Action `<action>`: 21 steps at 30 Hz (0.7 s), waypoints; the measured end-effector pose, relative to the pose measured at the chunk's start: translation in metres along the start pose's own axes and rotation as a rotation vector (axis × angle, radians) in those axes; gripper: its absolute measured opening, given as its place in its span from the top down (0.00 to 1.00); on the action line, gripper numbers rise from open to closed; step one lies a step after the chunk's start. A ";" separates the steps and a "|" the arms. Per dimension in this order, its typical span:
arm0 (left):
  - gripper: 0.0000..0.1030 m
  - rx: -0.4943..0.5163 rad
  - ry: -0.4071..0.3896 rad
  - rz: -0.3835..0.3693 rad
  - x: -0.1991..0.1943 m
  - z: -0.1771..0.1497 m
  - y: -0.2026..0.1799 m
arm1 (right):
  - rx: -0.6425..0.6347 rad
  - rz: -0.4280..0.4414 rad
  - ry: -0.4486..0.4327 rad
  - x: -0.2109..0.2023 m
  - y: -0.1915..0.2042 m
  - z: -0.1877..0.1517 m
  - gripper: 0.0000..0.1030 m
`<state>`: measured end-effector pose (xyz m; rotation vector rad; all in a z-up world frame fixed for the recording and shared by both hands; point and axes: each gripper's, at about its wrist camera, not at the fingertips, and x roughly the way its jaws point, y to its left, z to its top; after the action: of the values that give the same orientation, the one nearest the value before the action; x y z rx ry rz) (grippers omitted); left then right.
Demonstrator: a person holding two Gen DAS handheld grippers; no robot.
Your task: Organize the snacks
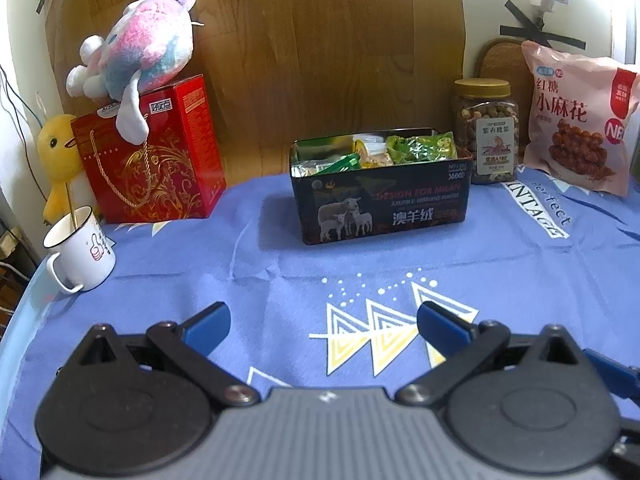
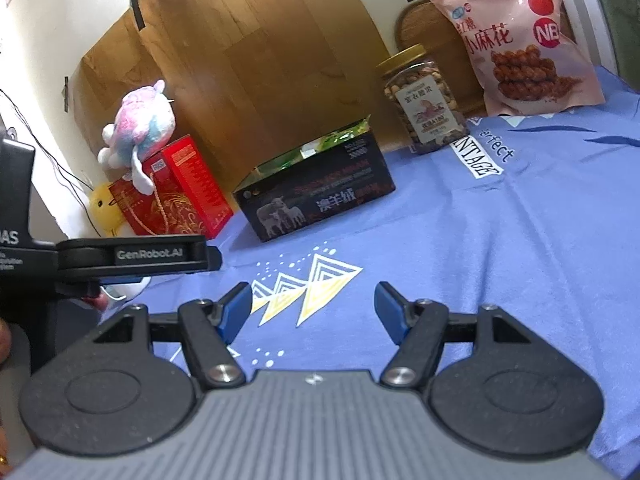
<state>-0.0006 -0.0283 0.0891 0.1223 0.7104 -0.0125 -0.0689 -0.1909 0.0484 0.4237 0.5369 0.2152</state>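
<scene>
A black tin box (image 1: 380, 204) printed with sheep stands on the blue cloth, holding several green and yellow snack packets (image 1: 424, 146). It also shows in the right wrist view (image 2: 316, 196). A jar of nuts (image 1: 486, 132) with a gold lid and a pink bag of twisted snacks (image 1: 578, 120) stand at the back right; the jar (image 2: 424, 100) and the bag (image 2: 520, 40) also show in the right wrist view. My left gripper (image 1: 324, 328) is open and empty, low over the cloth in front of the box. My right gripper (image 2: 314, 312) is open and empty, to the right of the left gripper's body (image 2: 120, 258).
A red gift box (image 1: 156, 156) with a pink-blue plush toy (image 1: 136, 52) on top stands at the back left, beside a yellow plush duck (image 1: 58, 156). A white mug (image 1: 80, 252) sits at the left table edge. A wood-grain sheet (image 1: 320, 40) covers the wall behind.
</scene>
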 end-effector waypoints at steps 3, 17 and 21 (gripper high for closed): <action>0.00 -0.010 -0.022 0.005 -0.003 0.003 0.001 | -0.011 -0.003 0.013 0.001 0.001 0.005 0.32; 0.00 -0.012 -0.012 0.008 0.002 -0.001 0.003 | 0.004 -0.014 -0.005 -0.002 -0.007 0.014 0.32; 0.00 -0.006 -0.021 0.010 -0.001 0.004 -0.005 | 0.008 -0.006 0.009 -0.001 -0.010 0.010 0.32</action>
<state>0.0008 -0.0335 0.0924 0.1202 0.6888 -0.0025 -0.0632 -0.2039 0.0523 0.4287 0.5480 0.2092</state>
